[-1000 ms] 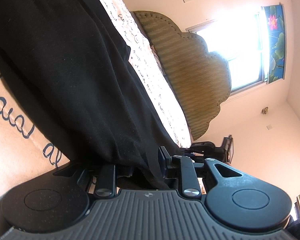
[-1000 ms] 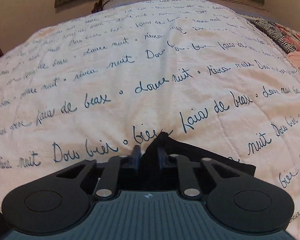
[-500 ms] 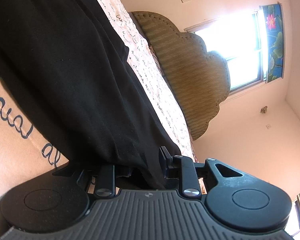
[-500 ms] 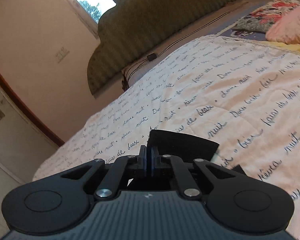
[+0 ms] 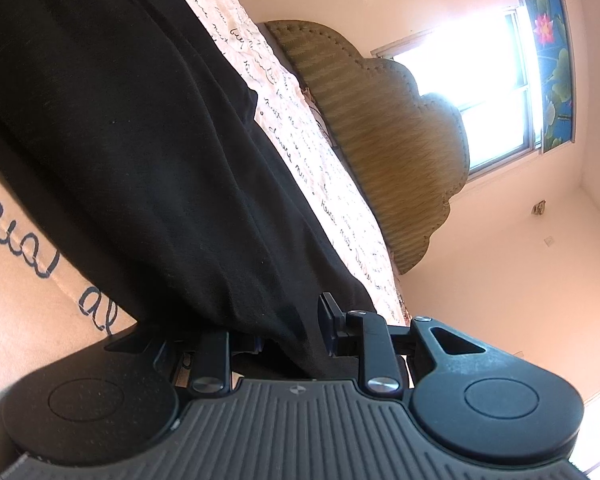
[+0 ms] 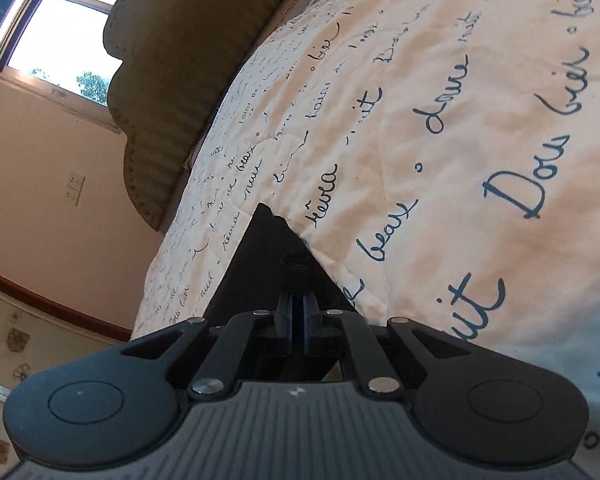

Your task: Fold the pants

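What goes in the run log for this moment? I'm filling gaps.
left tongs: gripping black pants | right tongs: shut on pants corner | surface: quilt

Bright window (image 5: 496, 92) behind scalloped headboard (image 5: 384, 136), pink walls (image 5: 500, 272).

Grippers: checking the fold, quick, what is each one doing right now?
Left gripper: closed on a thick bunch of the black pants.
Right gripper: shut on an edge of the pants.
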Demonstrator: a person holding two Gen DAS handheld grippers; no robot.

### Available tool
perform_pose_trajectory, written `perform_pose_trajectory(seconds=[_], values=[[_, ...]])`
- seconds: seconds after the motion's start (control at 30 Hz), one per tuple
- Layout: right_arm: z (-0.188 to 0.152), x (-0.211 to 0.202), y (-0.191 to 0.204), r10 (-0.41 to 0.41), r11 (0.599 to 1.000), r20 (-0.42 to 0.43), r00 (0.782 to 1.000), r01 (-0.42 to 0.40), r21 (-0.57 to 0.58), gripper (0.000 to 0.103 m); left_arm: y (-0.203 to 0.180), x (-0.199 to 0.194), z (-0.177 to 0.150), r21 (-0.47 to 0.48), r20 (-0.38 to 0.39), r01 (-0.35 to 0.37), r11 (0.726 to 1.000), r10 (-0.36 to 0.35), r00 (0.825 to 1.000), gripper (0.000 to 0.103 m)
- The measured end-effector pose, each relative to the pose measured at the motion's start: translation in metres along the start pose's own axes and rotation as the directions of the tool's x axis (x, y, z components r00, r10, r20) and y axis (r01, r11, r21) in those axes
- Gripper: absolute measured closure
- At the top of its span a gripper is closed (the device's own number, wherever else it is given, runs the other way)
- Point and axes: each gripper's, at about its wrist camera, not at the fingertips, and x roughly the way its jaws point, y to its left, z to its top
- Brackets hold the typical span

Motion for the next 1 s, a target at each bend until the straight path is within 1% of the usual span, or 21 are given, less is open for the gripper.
perform_pose_trajectory(seconds=[0.2, 0.27, 0.33, 0.37, 0.47, 0.57, 0.63, 0.7, 0.77, 0.8, 0.83, 0.87, 0.9, 0.93, 0.97, 1.0], values=[[0.003, 0.009, -0.007, 0.069, 0.992, -0.016, 0.998, -0.066, 0.107, 0.097, -0.004, 0.000, -0.001, 0.016, 0.003, -0.018, 1.000, 0.018, 1.000, 0.068], [0.001, 0.009, -0.008, 0.089, 0.987, -0.009, 0.996, -0.087, 0.132, 0.096, -0.006, 0.000, -0.002, 0.021, 0.004, -0.023, 1.000, 0.022, 1.000, 0.068], [-0.001, 0.008, -0.009, 0.118, 0.983, -0.001, 0.993, -0.117, 0.140, 0.093, -0.007, -0.001, -0.003, 0.023, 0.006, -0.024, 0.999, 0.024, 1.000, 0.068], [-0.003, 0.006, -0.009, 0.127, 0.982, 0.000, 0.992, -0.125, 0.143, 0.090, -0.007, -0.001, -0.003, 0.024, 0.006, -0.024, 0.999, 0.024, 1.000, 0.068], [-0.009, 0.004, -0.010, 0.125, 0.983, 0.002, 0.992, -0.125, 0.135, 0.085, -0.007, -0.001, -0.004, 0.026, 0.008, -0.025, 0.999, 0.024, 1.000, 0.068], [-0.014, 0.003, -0.008, 0.133, 0.985, 0.007, 0.991, -0.133, 0.113, 0.085, -0.007, -0.001, -0.003, 0.027, 0.007, -0.024, 0.999, 0.024, 1.000, 0.068], [-0.013, 0.008, -0.006, 0.121, 0.987, -0.001, 0.993, -0.120, 0.111, 0.085, -0.007, -0.001, -0.003, 0.026, 0.007, -0.024, 0.999, 0.024, 1.000, 0.068], [-0.012, 0.014, -0.002, 0.080, 0.993, 0.005, 0.997, -0.080, 0.088, 0.086, -0.007, -0.001, -0.003, 0.025, 0.007, -0.023, 0.999, 0.023, 1.000, 0.068], [-0.010, 0.019, 0.004, 0.022, 0.998, 0.022, 1.000, -0.023, 0.051, 0.099, -0.007, -0.002, -0.003, 0.024, 0.008, -0.023, 0.999, 0.023, 1.000, 0.068], [-0.009, 0.020, 0.009, -0.007, 1.000, 0.030, 1.000, 0.007, 0.022, 0.099, -0.007, -0.002, -0.003, 0.025, 0.008, -0.027, 0.999, 0.026, 1.000, 0.069], [-0.009, 0.019, 0.017, -0.015, 1.000, 0.045, 0.999, 0.016, -0.012, 0.100, -0.008, -0.002, -0.003, 0.024, 0.008, -0.035, 0.999, 0.035, 0.999, 0.071], [-0.008, 0.014, 0.026, 0.002, 0.999, 0.061, 0.998, 0.001, -0.042, 0.100, -0.008, -0.002, -0.003, 0.016, 0.008, -0.057, 0.998, 0.056, 0.998, 0.074], [-0.006, 0.005, 0.034, 0.037, 0.998, 0.080, 0.996, -0.032, -0.057, 0.100, -0.008, -0.002, -0.002, 0.000, 0.004, -0.093, 0.996, 0.093, 0.996, 0.083], [-0.004, -0.004, 0.040, 0.072, 0.996, 0.101, 0.992, -0.066, -0.063, 0.100, -0.006, -0.002, -0.001, -0.017, -0.007, -0.118, 0.993, 0.117, 0.993, 0.086], [-0.002, -0.013, 0.043, 0.101, 0.993, 0.111, 0.989, -0.093, -0.072, 0.100, -0.005, -0.002, 0.000, -0.029, -0.015, -0.117, 0.993, 0.116, 0.993, 0.090], [-0.001, -0.017, 0.042, 0.105, 0.992, 0.107, 0.989, -0.096, -0.084, 0.100, -0.006, -0.002, 0.001, -0.026, -0.021, -0.116, 0.993, 0.115, 0.993, 0.092]])
